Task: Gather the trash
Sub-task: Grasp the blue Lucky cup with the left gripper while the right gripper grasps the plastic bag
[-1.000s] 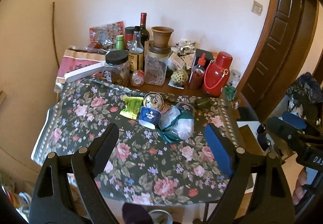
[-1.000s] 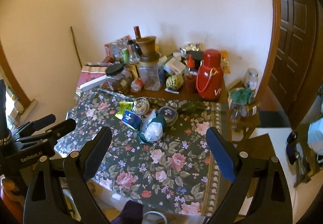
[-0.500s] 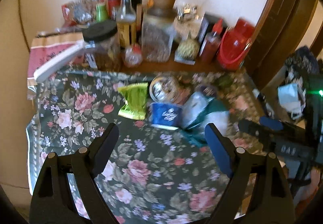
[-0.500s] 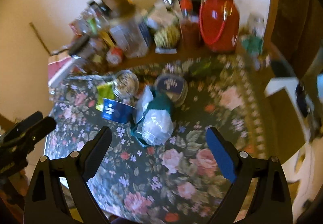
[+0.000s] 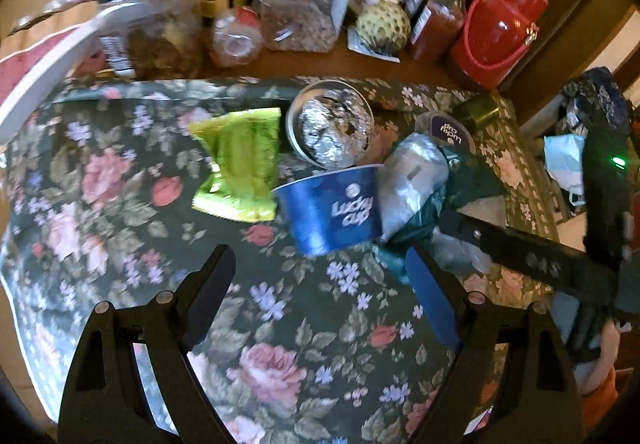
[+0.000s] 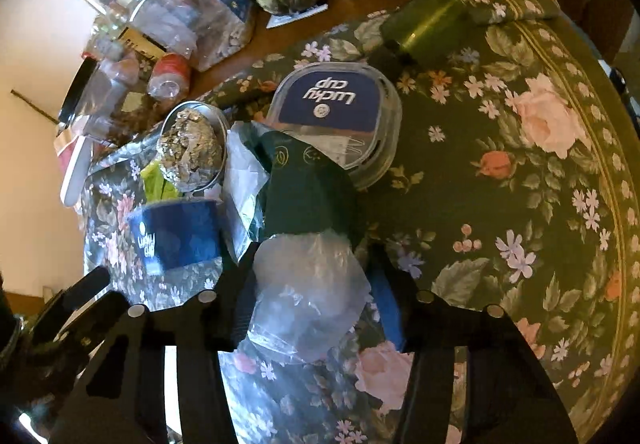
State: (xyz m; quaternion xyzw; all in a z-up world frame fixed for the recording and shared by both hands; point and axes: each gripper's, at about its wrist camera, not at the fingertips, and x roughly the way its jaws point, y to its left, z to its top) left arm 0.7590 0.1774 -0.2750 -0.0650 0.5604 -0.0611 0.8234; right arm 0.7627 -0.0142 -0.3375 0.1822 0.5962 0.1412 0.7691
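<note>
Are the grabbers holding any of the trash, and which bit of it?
The right gripper has just been closing on the crumpled clear plastic bag, at its near end. The left gripper holds nothing.

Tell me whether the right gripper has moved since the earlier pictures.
Yes. The right gripper has dropped toward the floral tablecloth, its jaws just closing around the clear plastic bag.

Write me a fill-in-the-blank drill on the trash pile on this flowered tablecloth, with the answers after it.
1. The blue paper cup lying on its side is printed with the words "Lucky ____".
2. The crumpled snack wrapper left of that cup is ____ in colour.
3. The round tin behind the cup holds a ball of crumpled ____.
4. The right gripper, jaws just closing, has the clear ____ bag between its fingers, while the left gripper is open over the tablecloth.

Missing words: cup; green; foil; plastic
</note>
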